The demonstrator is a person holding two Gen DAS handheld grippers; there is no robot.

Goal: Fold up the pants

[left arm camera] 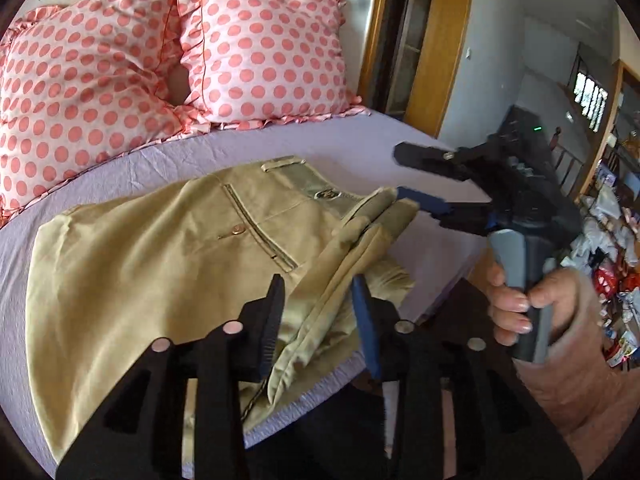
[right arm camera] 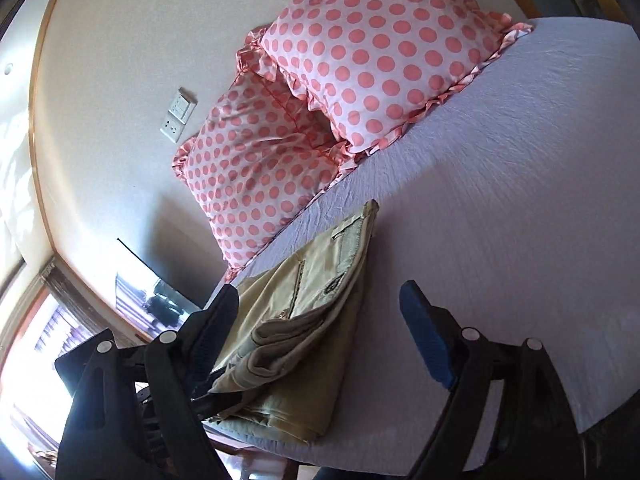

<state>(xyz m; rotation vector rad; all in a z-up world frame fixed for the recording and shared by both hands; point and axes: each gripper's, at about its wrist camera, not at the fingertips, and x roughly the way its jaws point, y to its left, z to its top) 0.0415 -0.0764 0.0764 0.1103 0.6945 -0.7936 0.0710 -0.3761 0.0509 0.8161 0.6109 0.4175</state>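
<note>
Hovering spread, left claw [left arm camera: 320, 304] straddling bunched leg hems; right claw [right arm camera: 320, 320] also gaping above khaki pants [left arm camera: 160, 248]. Folded over, zipper pocket and button up, lying on lavender bed sheet [right arm camera: 500, 200] near polka-dot pillows [left arm camera: 264, 48].

black plastic left gripper [left arm camera: 320, 300] with blue pads and silver rivets, right gripper [left arm camera: 404, 174] same deal, grey handle, bare-skinned hand [left arm camera: 532, 308]
</note>
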